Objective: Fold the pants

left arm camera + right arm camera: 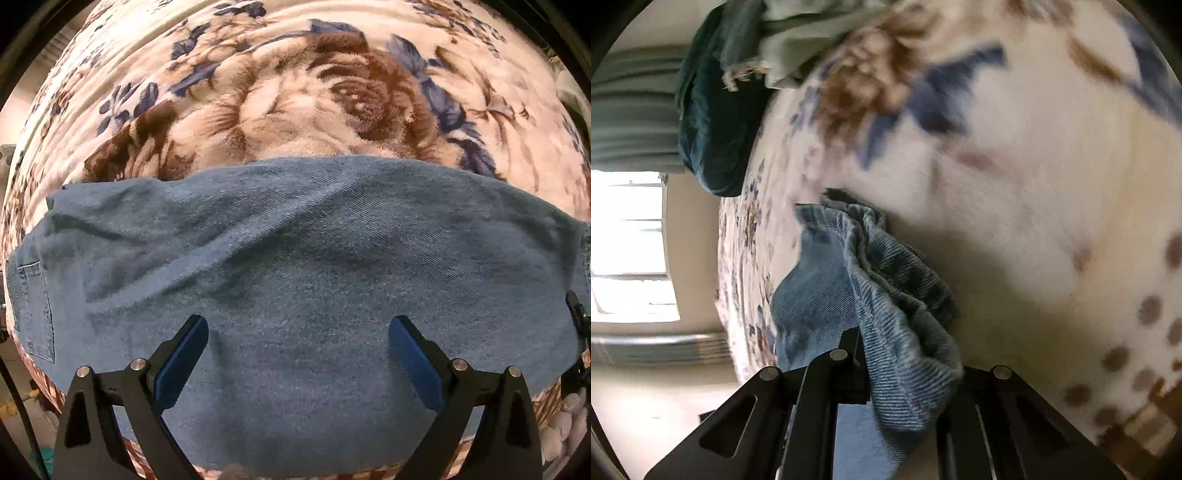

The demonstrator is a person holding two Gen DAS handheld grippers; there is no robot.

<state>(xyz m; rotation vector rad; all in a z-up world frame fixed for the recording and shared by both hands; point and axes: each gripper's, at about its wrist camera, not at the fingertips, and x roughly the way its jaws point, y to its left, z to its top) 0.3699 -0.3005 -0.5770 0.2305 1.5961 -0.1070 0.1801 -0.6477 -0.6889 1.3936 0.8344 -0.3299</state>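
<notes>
Blue denim pants [295, 277] lie spread across a floral blanket [295, 92], with a back pocket [35, 306] at the far left. My left gripper [298, 334] is open just above the denim, its blue pads [183, 363] wide apart and empty. In the right wrist view, my right gripper [886, 373] is shut on a bunched, gathered end of the pants [871, 280] and holds it over the blanket [1034, 184]. That view is tilted and blurred. The other gripper's black frame [578, 321] shows at the right edge of the left wrist view.
A pile of dark teal and grey-green clothes [724, 92] lies at the blanket's far end. A bright window [628, 240] and a wall are beyond the bed. The bed's edge [561, 417] runs close below the pants.
</notes>
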